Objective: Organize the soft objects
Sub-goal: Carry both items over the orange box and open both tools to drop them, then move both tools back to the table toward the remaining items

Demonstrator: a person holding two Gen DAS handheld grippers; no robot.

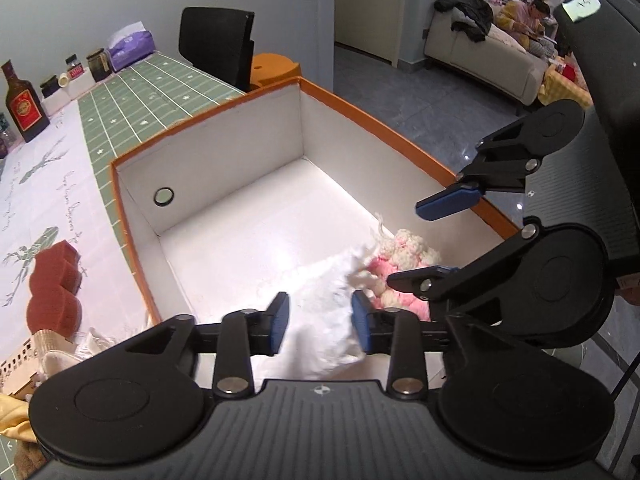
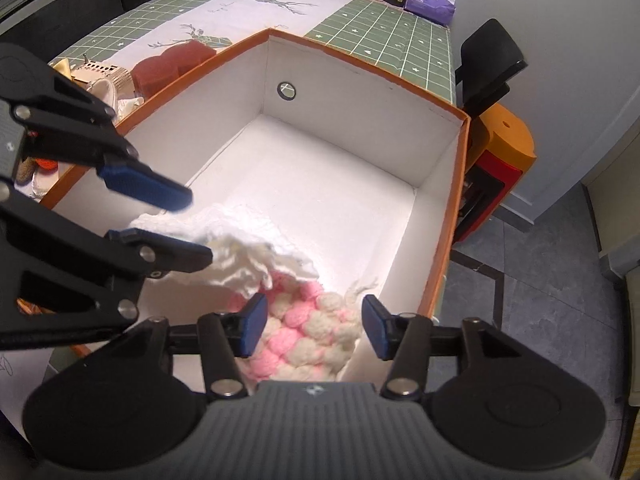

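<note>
While both grippers hang over the orange-rimmed box, left gripper and right gripper stand parted, gripping nothing; white knit and pink-and-cream knit lie inside it; green checked tablecloth beyond, grey tiled floor beside.

Left claw over orange box, jaws apart, white cloth between the pads, not pinched. Pink-and-cream knit lies just right of the cloth on the box floor, right claw open above it. Red sponges on the desk, left of the box.
</note>
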